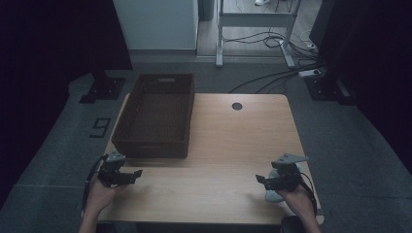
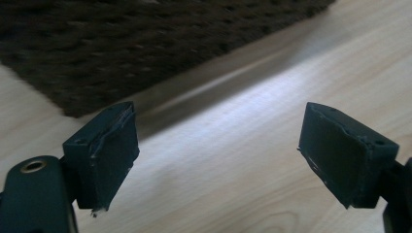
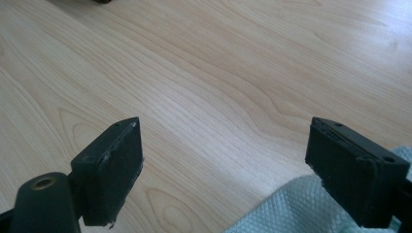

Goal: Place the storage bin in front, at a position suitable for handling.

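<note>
Lying under right gripper jaws — pale cloth, untouched; both jaw pairs wide, empty.

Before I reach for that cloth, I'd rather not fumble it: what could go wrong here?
The pale cloth lies flat under the open right gripper, so its jaws may scrape the table and catch only a fold. The cloth sits near the table's front edge and might slide off. The basket is across the table, a long carry.
</note>
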